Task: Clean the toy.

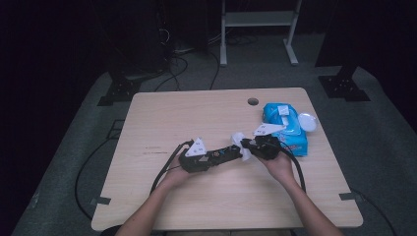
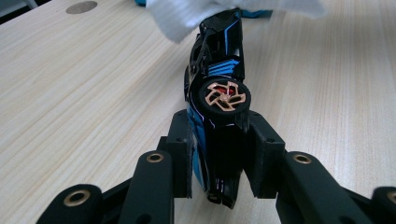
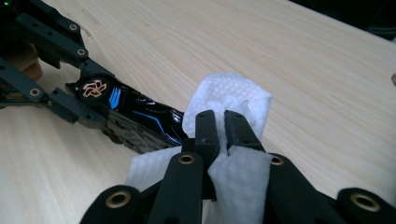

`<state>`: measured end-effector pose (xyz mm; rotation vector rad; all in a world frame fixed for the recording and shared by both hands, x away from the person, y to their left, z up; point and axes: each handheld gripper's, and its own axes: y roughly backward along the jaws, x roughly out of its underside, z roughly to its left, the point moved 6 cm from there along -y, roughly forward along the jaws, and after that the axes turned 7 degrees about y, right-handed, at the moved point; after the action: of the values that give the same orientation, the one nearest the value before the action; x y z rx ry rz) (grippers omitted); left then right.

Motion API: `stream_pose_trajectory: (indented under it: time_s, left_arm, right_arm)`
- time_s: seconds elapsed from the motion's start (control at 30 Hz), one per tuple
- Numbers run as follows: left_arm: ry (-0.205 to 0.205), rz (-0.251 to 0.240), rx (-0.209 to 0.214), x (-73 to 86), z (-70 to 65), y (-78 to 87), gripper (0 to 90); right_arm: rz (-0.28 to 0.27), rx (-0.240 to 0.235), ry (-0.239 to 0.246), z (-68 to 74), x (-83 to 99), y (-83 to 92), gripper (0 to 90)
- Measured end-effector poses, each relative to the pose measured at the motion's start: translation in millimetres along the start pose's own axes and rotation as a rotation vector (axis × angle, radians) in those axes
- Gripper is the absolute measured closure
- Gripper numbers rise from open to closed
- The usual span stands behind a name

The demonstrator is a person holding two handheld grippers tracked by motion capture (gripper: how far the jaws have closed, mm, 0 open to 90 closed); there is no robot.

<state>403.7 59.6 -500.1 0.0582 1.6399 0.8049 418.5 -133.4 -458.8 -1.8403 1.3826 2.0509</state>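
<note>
Left claw in the high view meets the right claw mid-desk, tips nearly touching, with a white wipe bunched between them. Toy car runs along the left claw's front end. Blue wipes pack sits just right of the right claw, near the far right of the desk, lid flipped up.

Left gripper view: left claw pinching the toy car, black with blue stripes, by its sides at the near end; a wheel with copper spokes faces up, so the car is on its side, held off the desk. Wipe drapes over the far end of the car.

Right gripper view: right claw pressed together on the wipe, which touches the car's nose. Left claw holds the car's other end at upper left.
</note>
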Motion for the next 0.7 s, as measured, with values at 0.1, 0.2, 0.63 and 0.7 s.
stream_pose_trajectory:
  time_s: [0.1, 0.2, 0.63, 0.7]
  left_arm:
    - [0.001, -0.003, 0.003, 0.2, 0.0, 0.4, 66.3]
    - [-0.003, -0.003, 0.004, 0.4, 0.4, 1.0, 66.2]
    - [-0.004, -0.008, 0.002, -0.3, 0.8, 0.6, 66.2]
    - [-0.005, -0.005, 0.001, -0.3, 0.8, 0.8, 66.1]
  right_arm:
    - [-0.010, -0.014, -0.007, 3.9, -4.5, -5.1, 83.3]
    - [-0.008, -0.008, 0.020, 7.5, -6.6, -8.4, 83.2]
    - [-0.028, 0.074, -0.064, -24.7, 2.6, 13.5, 83.3]
    - [-0.019, 0.069, -0.059, -23.4, 4.1, 12.1, 83.3]
